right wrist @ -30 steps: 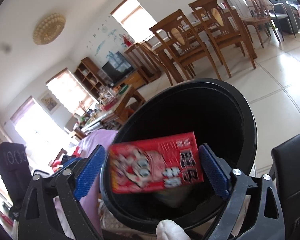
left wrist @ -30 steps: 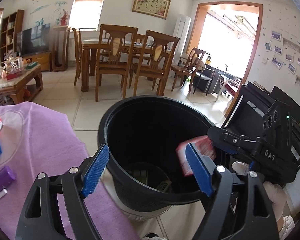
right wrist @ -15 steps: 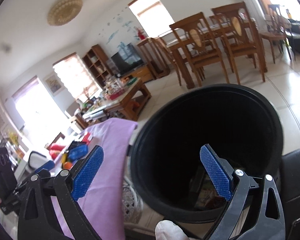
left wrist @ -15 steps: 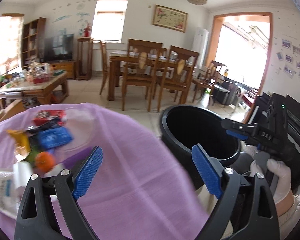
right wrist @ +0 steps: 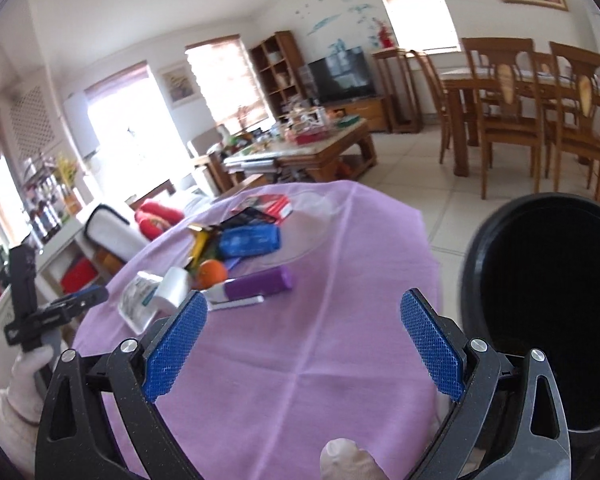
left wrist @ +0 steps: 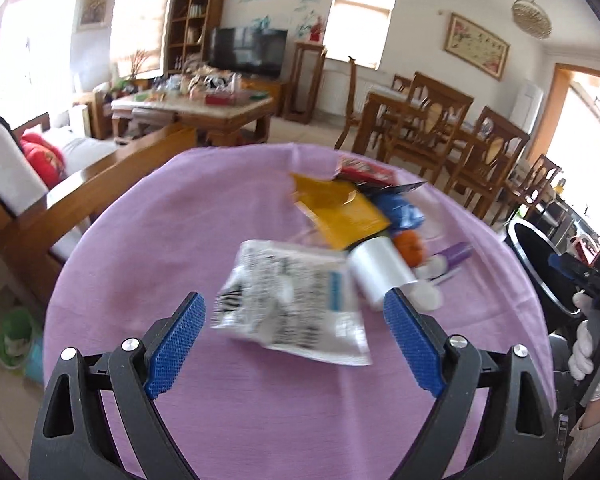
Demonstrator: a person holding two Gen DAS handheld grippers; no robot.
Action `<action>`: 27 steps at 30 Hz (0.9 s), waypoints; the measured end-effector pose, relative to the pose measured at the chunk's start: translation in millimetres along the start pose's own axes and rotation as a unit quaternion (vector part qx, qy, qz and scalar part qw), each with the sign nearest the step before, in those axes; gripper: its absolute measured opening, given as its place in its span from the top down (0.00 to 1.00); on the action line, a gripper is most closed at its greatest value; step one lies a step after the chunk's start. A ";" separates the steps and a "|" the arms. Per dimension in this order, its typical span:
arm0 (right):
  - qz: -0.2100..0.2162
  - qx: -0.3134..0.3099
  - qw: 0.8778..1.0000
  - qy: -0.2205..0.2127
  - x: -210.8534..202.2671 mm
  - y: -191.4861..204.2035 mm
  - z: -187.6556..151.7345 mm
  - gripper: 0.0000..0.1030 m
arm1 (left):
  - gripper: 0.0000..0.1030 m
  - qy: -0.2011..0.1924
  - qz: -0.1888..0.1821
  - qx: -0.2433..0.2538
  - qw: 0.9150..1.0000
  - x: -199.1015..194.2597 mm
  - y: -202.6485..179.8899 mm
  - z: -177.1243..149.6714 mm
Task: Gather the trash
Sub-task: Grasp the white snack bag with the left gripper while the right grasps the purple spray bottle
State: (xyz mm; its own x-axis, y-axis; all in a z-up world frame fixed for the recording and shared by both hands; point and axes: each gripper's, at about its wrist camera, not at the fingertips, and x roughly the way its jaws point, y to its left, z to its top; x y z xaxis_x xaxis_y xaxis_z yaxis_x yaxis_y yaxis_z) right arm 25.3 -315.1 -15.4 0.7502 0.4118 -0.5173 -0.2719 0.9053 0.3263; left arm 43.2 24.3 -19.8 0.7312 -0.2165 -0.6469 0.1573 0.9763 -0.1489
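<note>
Both the left gripper (left wrist: 295, 342), its jaws just widened, and the right gripper (right wrist: 303, 346) are held released and empty above the purple tablecloth (left wrist: 188, 220), where trash (left wrist: 328, 240) lies heaped toward its far edge beside the black bin (right wrist: 548, 320).

I see purple tablecloth (right wrist: 300, 344) over round table. Wooden coffee table (left wrist: 220, 114), cluttered, beyond it. Black TV (left wrist: 250, 52) against far wall, wooden shelf (left wrist: 190, 28) beside. Dining chairs (right wrist: 512, 116) around dining table (right wrist: 472, 80).
</note>
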 end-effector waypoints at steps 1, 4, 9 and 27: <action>0.002 -0.005 1.000 0.005 6.9 8.2 -0.7 0.07 | 0.13 0.014 -0.001 0.003 1.000 5.8 5.5 1.9; 0.005 -0.019 1.000 0.019 20.9 23.3 1.1 0.07 | 0.13 0.046 -0.013 0.007 0.999 19.4 18.6 5.2; -0.013 -0.091 0.994 0.051 46.8 41.2 8.6 0.07 | 0.13 0.100 -0.055 0.010 0.993 52.4 26.9 6.6; 0.017 -0.423 0.882 0.205 167.5 89.5 7.2 0.41 | 0.35 0.122 -0.045 0.132 0.983 57.6 -12.9 -0.5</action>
State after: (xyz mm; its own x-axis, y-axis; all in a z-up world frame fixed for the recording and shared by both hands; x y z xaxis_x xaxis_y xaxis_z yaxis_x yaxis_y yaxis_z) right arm 131.0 -165.8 -67.1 0.4989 0.2852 -0.8184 -0.7728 0.5739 -0.2710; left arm 83.0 -0.7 -55.5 0.5306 -0.2659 -0.8048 0.4040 0.9141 -0.0357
